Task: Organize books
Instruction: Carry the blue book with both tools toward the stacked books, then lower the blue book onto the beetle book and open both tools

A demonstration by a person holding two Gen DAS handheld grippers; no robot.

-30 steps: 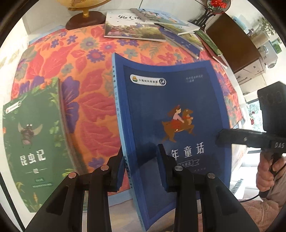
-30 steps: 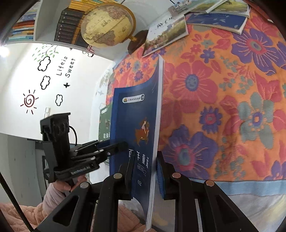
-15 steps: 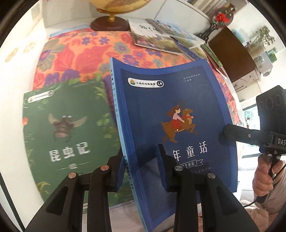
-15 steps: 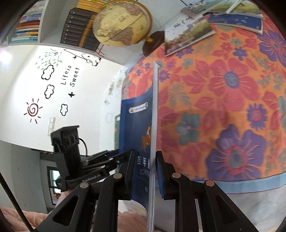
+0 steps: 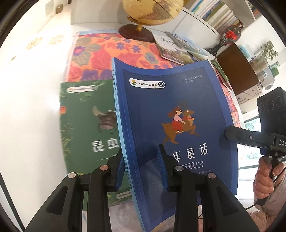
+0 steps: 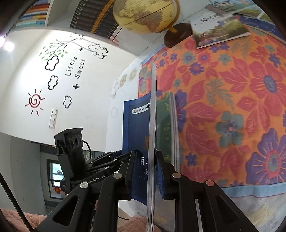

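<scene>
Floral cloth (image 5: 100, 53) covers the worktop, and both tongs are clamped on the blue book (image 5: 175, 114): left tongs (image 5: 141, 171) at its spine, right tongs (image 6: 152, 171) on its page edge, held upright over the green book (image 5: 84, 125) near the worktop's left edge. Globe (image 5: 152, 9) and more books (image 5: 175, 48) sit along the far edge.

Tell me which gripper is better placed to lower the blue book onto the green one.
Left. The left gripper clamps the blue book at its spine, right above the green book. The right gripper pinches the page edge farther from it, so it would mostly follow.
</scene>
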